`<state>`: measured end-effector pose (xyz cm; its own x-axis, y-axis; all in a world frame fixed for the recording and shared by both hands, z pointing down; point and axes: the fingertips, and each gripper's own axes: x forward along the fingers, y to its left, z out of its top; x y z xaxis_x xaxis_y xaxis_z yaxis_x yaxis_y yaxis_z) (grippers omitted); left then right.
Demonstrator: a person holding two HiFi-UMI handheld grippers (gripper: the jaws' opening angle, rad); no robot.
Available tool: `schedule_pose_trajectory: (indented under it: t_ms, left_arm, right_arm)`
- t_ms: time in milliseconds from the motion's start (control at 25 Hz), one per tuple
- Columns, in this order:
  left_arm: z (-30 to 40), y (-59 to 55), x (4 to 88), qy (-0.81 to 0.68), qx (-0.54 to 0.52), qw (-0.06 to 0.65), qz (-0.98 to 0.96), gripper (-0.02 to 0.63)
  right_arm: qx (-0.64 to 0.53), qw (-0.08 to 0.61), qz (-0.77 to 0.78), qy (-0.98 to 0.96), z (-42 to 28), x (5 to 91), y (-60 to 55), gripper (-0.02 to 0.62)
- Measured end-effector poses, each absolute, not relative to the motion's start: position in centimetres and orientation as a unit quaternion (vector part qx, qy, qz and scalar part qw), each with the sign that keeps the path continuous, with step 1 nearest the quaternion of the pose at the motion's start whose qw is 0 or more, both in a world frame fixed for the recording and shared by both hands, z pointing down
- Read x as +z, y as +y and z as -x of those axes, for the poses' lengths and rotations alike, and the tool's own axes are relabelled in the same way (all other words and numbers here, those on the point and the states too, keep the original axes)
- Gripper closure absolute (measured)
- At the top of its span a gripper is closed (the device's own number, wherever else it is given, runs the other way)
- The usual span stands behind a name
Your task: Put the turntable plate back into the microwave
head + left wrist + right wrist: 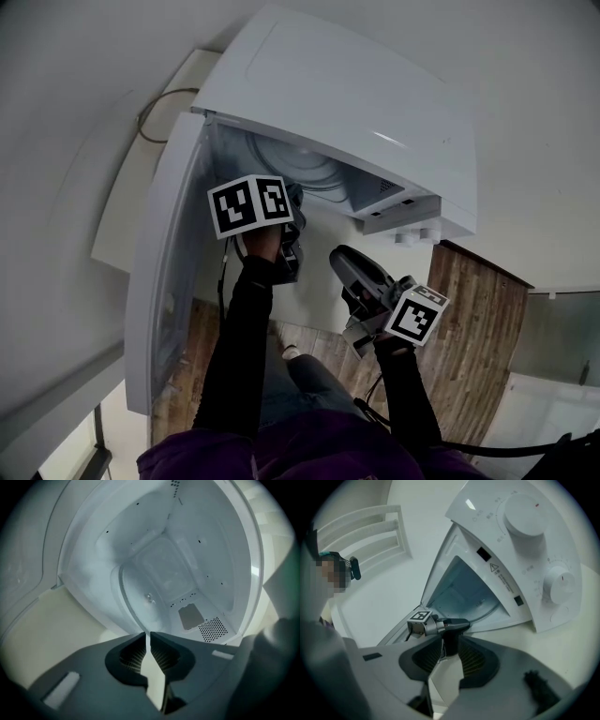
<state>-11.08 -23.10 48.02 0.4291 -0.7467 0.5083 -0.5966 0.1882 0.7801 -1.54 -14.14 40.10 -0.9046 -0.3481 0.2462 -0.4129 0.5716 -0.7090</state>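
— Microwave (pixel 347 94) in the head view: where does it sit?
— On the pale counter (pixel 127 206), near its front edge. It is white, with its door (pixel 164 281) swung wide to the left. The turntable plate (pixel 309 173) shows as pale glass rings inside the cavity.
— And the hands?
— Black sleeves (pixel 248 337) run up to both. The left gripper (pixel 294 202) reaches into the mouth of the cavity. The right gripper (pixel 339 258) hangs out in front, below the dials (pixel 405 238), apart from the microwave. Wood floor (pixel 469 319) lies underneath.
— Left gripper view?
— It looks straight into the cavity, rolled on its side. The grey cover patch (pixel 191 617) and the perforated vent (pixel 213 629) of one side wall sit at the bottom. The plate lies low in the cavity, seen nearly edge-on, with a small hub (pixel 150 597) at its middle. Its near rim curves right into the thin slit between the jaws, which look clenched on that rim at their tips.
— Right gripper view?
— Jaws standing apart, ribbed pads bare, nothing grasped. Beyond the gap is the left gripper with its marker cube (pixel 419 617), its dark tip at the plate's front rim just inside the open cavity. The two dials sit on the control panel to the right, and the microwave stands on the counter.
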Motion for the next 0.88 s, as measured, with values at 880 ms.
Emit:
schedule_pose_trajectory:
  t_ms: [880]
  left_arm:
    - [7.6, -13.8, 41.1, -0.561, -0.098, 0.428, -0.702, 0.598]
  right_arm:
    - [0.346, 0.008, -0.204, -0.916, 1.6, 35.2, -12.5, 0.479]
